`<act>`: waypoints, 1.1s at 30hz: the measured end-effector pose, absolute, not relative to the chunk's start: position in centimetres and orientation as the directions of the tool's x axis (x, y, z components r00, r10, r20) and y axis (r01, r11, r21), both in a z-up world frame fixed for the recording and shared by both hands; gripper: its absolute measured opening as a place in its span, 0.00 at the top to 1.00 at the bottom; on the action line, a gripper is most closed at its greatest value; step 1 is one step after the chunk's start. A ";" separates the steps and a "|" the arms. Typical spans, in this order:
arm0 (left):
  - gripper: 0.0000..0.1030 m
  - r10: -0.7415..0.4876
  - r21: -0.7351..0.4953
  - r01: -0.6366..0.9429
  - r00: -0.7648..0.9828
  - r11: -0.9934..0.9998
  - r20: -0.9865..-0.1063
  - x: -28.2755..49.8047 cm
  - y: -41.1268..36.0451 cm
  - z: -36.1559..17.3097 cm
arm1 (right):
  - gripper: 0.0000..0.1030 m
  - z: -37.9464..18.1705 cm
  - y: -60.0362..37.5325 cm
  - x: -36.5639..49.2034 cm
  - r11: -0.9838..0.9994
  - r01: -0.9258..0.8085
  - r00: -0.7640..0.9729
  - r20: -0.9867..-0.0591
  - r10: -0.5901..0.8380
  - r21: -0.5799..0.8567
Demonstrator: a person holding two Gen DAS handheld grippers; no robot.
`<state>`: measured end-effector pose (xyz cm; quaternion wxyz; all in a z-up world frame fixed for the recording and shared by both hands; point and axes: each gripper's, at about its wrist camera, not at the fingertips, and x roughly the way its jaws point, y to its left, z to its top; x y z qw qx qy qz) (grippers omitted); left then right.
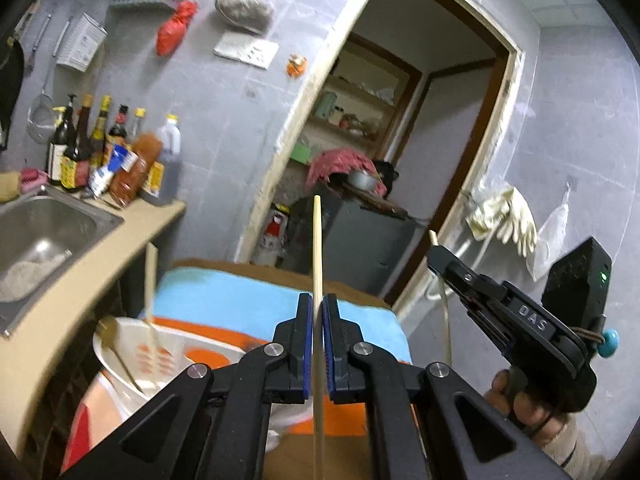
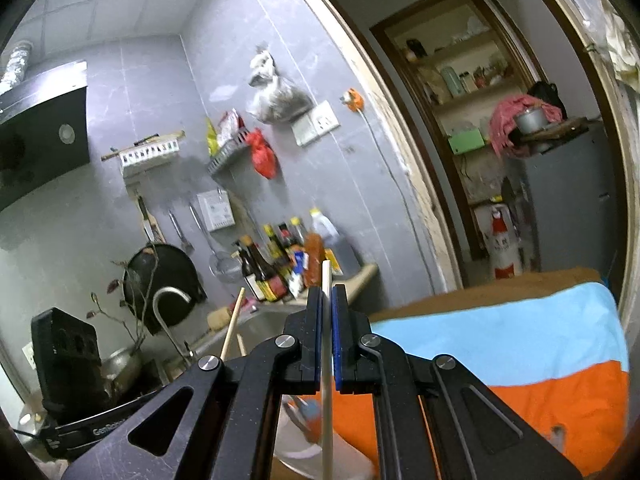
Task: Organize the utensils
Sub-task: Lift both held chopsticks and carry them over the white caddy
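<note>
The left gripper [image 1: 318, 344] is clamped on a wooden chopstick [image 1: 317, 248]; the right gripper [image 2: 327, 336] pinches a white chopstick [image 2: 326, 280]. Both stand upright, clear above the white container [image 1: 120, 344] on the striped cloth [image 1: 240, 292]. Beyond, the doorway [image 1: 400, 140] is open.

The pale wooden chopstick [image 1: 318, 248] ran off the frame's lower edge; the white plastic tub [image 1: 120, 344] was blurred.
</note>
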<state>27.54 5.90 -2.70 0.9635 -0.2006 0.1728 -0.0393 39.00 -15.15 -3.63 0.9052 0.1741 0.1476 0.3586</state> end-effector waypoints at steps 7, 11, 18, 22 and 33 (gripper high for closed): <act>0.95 -0.101 -0.429 -0.001 0.971 0.903 -0.216 28.4 12.8 -2.3 | 0.96 -2.9 -10.6 38.8 0.655 -0.606 0.730 -0.011 0.683 0.452; 0.95 -0.111 -0.458 0.028 0.982 0.888 -0.155 29.5 16.1 -3.4 | 0.96 -3.6 -7.9 38.2 0.681 -0.578 0.782 0.067 0.620 0.450; 0.95 -0.128 -0.507 0.052 0.985 0.860 -0.115 31.5 18.7 -6.7 | 0.96 -5.7 -4.7 36.5 0.784 -0.477 0.871 0.096 0.481 0.398; 0.95 -0.131 -0.535 0.059 0.986 0.843 -0.099 32.1 18.6 -7.9 | 0.96 -5.9 -4.3 35.8 0.825 -0.430 0.901 0.126 0.414 0.366; 0.95 -0.117 -0.495 0.050 0.987 0.867 -0.106 32.0 17.3 -8.9 | 0.96 -5.5 -5.0 34.8 0.888 -0.273 0.960 0.165 0.227 0.370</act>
